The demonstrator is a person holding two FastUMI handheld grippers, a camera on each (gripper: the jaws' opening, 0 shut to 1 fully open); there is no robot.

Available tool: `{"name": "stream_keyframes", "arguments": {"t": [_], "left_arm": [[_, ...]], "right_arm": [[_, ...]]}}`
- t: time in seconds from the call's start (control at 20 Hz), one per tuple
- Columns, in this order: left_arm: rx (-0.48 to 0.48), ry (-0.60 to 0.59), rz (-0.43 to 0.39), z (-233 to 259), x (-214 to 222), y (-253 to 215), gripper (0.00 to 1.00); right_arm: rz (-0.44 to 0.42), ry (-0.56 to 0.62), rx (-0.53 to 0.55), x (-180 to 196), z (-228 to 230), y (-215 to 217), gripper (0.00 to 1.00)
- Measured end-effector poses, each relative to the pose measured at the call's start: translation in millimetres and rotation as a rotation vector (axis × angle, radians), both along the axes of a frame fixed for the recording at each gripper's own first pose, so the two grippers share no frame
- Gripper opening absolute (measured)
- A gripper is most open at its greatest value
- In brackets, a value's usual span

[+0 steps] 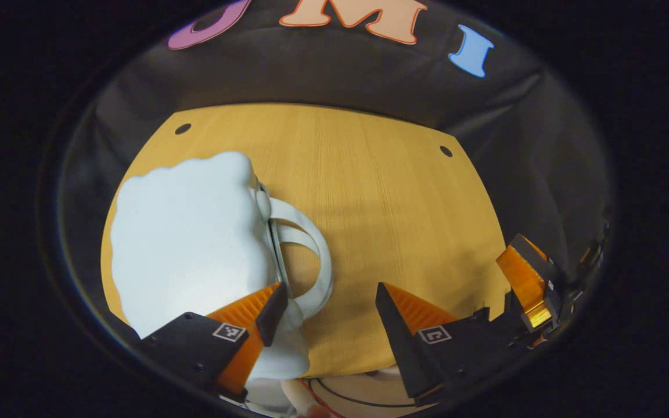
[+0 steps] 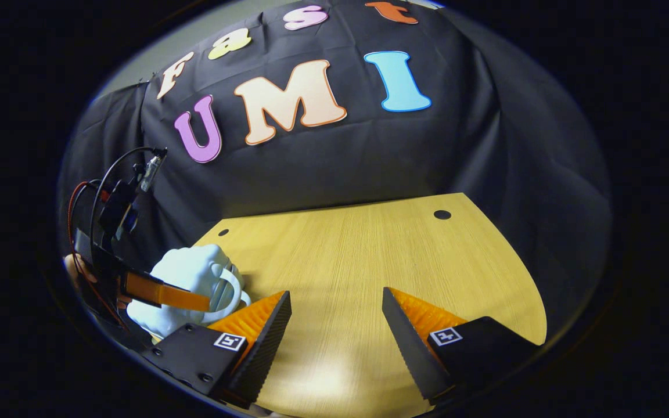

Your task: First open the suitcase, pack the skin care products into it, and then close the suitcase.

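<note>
Clearly the left gripper's job: the case lies on its side of the table

Right now the little white suitcase (image 1: 189, 244) sits closed on the wooden table (image 1: 381, 191), over toward the left edge. In the left gripper view it lies ahead and to the left of the left gripper (image 1: 328, 310), with its looped white handle (image 1: 311, 255) jutting out toward the middle of the table. That gripper's left finger (image 1: 253, 313) overlaps the lower corner of the case, just under the handle; whether it touches I cannot tell. The other finger stands well off over bare wood. Its jaws are spread wide and hold nothing.

From the right gripper view the same case (image 2: 186, 278) shows off to the far left, beyond that gripper's left finger, with the left gripper's finger (image 2: 166, 295) laid across its front. The right gripper (image 2: 337, 325) hangs over open table, jaws likewise wide apart and empty, pointing toward the far edge, not at the case.

So the relation that matters: the case is close in front of the left gripper, and well apart from the right. The seam, with its thin metal band (image 1: 276, 249), appears to run away from the left gripper, alongside the handle. My guess is the opening has to start there, with the left gripper at the handle side and the right coming across to steady or lift. I can see what may be a rounded pale object (image 1: 358, 397) at the near bottom edge of the left gripper view, too cut off to name. The suitcase is not yet open, so the task is at its first step.
</note>
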State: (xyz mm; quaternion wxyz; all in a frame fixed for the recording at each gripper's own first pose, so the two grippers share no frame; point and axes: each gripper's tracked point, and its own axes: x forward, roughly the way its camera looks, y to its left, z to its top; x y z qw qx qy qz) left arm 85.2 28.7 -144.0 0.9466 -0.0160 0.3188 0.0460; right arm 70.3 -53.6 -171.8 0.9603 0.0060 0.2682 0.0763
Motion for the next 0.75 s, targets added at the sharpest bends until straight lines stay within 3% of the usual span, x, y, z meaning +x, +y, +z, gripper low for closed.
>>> {"name": "stream_keyframes", "arguments": {"t": [0.2, 0.25, 0.45, 0.5, 0.75], "left_arm": [[0.088, -0.032, 0.005, 10, -8, -7, 0.99], [0.094, -0.036, -0.003, 12, -11, -11, 0.95], [0.114, -0.04, -0.038, 15, -15, -23, 0.95], [0.113, -0.041, -0.046, 14, -17, -25, 0.95], [0.122, -0.041, -0.069, 11, -19, -27, 0.95]], "right_arm": [[-0.014, -0.021, 0.004, -9, 11, -3, 0.99], [-0.015, -0.026, 0.009, -11, 14, -2, 0.99], [-0.021, -0.041, 0.001, -19, 20, -5, 0.94], [-0.024, -0.044, 0.001, -22, 21, -6, 0.98], [-0.042, -0.059, 0.002, -31, 25, -9, 0.98]]}}
